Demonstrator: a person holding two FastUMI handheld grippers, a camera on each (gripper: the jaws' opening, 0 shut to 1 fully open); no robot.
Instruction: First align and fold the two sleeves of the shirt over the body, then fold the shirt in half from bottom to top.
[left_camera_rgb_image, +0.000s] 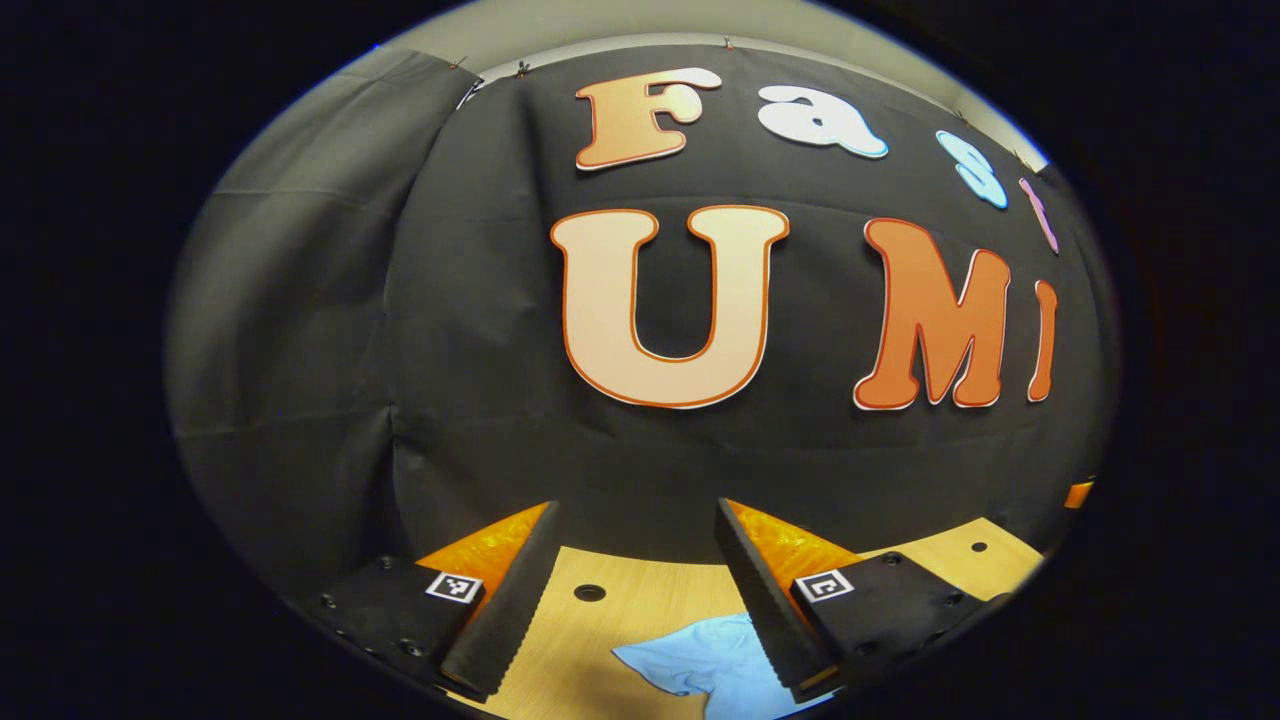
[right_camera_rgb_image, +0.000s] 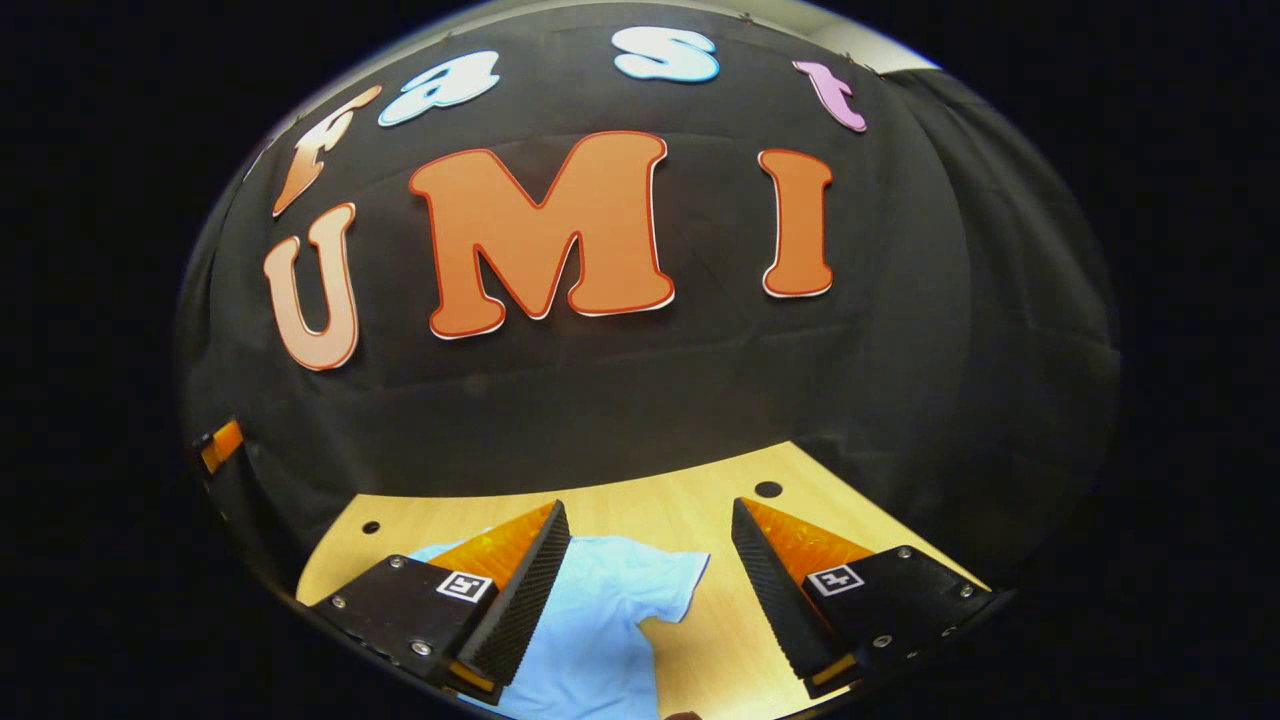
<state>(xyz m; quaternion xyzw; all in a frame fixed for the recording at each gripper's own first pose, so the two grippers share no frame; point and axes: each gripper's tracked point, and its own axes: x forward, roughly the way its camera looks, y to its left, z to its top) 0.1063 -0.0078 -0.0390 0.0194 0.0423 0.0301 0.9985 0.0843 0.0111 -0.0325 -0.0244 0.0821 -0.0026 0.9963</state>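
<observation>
While both tools hang above the counter with nothing in them, no step of the fold looks begun — judging by how the shirt lies, the first one, the sleeves, is still to do. At the bottom of the left gripper view the left tool (left_camera_rgb_image: 634, 560) stands wide open, its fingers well apart and empty, and a sleeve of the light blue shirt (left_camera_rgb_image: 705, 665) shows low and right of centre, just beside the right-hand finger. At the bottom of the right gripper view the right tool (right_camera_rgb_image: 650, 560) is equally wide and holds nothing; the shirt (right_camera_rgb_image: 600, 620) lies flat on the counter (right_camera_rgb_image: 690, 510) low in the frame, left of centre, one short sleeve (right_camera_rgb_image: 675, 585) spread toward the gap between the fingers. My judgement is that the next move calls for each tool to drop to its own sleeve, pinch the cloth near the cuff without gathering the body layer under it, and carry it inward so the two sleeves land even. Little stands in the way — small dark holes (right_camera_rgb_image: 768, 489) dot the counter, and an orange-tipped object (right_camera_rgb_image: 220, 445) sits at the left edge of the right gripper view, well apart from the shirt. How the lower shirt lies I cannot tell.
</observation>
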